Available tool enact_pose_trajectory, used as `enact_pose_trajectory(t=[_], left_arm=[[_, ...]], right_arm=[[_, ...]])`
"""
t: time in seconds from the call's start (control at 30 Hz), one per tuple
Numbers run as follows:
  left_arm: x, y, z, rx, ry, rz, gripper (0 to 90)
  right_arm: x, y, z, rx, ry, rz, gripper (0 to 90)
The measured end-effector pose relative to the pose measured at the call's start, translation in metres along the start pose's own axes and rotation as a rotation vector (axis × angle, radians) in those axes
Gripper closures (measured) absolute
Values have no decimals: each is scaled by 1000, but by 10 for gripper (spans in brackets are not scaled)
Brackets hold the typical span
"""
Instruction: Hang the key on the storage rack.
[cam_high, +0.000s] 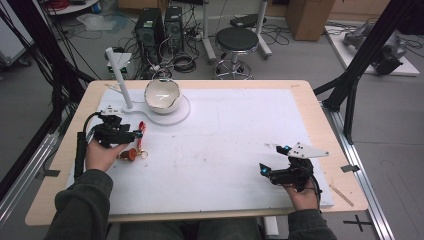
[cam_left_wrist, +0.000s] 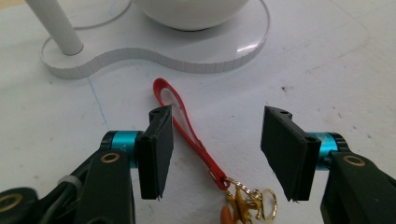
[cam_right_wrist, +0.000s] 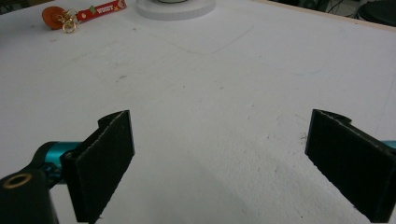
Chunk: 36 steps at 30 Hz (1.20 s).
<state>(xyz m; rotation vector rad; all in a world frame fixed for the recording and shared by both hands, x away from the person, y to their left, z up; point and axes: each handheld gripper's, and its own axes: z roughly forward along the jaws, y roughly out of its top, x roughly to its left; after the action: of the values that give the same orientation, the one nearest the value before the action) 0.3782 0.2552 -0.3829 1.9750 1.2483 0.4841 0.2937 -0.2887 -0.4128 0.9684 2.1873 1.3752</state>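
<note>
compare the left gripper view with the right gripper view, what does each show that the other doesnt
Left gripper view alone: the white post on the clear stand, the bowl's underside, and the left gripper open around the red strap.

Right gripper view alone: printed lettering on the strap, the table's wooden edge, and the right gripper open over bare board.

Both: the keychain, the stand and the white board.
</note>
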Motion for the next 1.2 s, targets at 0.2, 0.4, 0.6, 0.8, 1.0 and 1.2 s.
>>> enact_pose_trajectory(t=[0.2, 0.4, 0.6, 0.8, 1.0, 1.2], left_arm=[[2, -2, 12, 43, -1, -14, 501], [1, -5, 22, 60, 13, -39, 531], [2, -9, 31, 85, 19, -63, 556], [1, -10, 35, 101, 34, -72, 598], [1, -11, 39, 117, 39, -80, 633], [-1, -12, 43, 142, 59, -76, 685]], right_arm=[[-1, 0, 0, 1, 6, 3, 71], [-2, 0, 1, 0, 9, 8, 71], [-2, 0, 1, -3, 13, 4, 71], [-2, 0, 1, -3, 14, 9, 71], [-2, 0, 0, -8, 10, 4, 71], [-2, 0, 0, -8, 11, 4, 71]])
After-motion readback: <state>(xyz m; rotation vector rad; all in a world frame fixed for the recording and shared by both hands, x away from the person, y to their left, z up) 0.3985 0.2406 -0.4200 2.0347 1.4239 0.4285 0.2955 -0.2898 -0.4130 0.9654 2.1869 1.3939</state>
